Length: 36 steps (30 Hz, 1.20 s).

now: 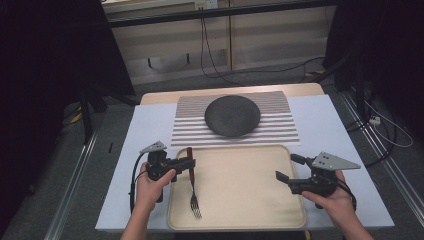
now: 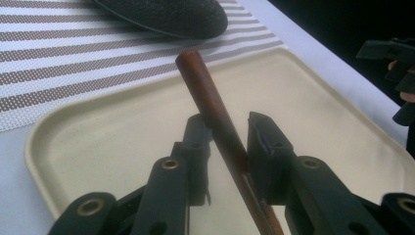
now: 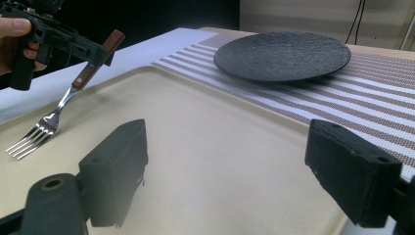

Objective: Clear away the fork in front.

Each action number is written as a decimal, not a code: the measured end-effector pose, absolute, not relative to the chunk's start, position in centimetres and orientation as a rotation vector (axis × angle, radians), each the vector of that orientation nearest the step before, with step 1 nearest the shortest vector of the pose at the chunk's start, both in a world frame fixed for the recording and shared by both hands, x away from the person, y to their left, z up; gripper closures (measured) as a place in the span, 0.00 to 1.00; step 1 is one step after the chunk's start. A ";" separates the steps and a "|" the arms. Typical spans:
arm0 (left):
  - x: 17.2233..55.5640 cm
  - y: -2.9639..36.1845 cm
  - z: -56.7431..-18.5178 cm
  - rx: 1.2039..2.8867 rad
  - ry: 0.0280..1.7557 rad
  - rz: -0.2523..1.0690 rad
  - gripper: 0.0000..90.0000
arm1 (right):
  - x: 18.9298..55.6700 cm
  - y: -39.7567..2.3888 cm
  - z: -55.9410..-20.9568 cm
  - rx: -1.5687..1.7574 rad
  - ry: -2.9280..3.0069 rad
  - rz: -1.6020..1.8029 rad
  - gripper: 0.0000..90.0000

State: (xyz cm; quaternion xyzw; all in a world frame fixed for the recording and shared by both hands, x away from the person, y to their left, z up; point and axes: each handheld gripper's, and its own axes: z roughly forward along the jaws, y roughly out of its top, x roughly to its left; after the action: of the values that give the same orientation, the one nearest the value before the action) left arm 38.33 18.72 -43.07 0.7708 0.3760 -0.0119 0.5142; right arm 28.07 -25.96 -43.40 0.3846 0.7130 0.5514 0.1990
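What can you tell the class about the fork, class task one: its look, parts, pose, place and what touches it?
The fork has a reddish-brown handle that looks like wood, a shiny metal neck and four tines. The left gripper has its jaws closed on the handle. The fork is tilted, handle end raised and pointing toward the dark plate, tines low over the left part of the beige tray. Whether the tine tips touch the tray cannot be told.
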 end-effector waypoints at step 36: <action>38.8 19.0 -45.7 1.931 0.957 0.054 0.64 | 27.7 -27.1 -43.9 1.101 1.980 1.531 0.18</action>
State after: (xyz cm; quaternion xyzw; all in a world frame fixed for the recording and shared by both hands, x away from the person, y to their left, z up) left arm 38.83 19.00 -45.68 0.7892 0.3910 0.0220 0.4731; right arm 27.65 -27.12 -43.93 0.3942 0.7091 0.5485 0.2024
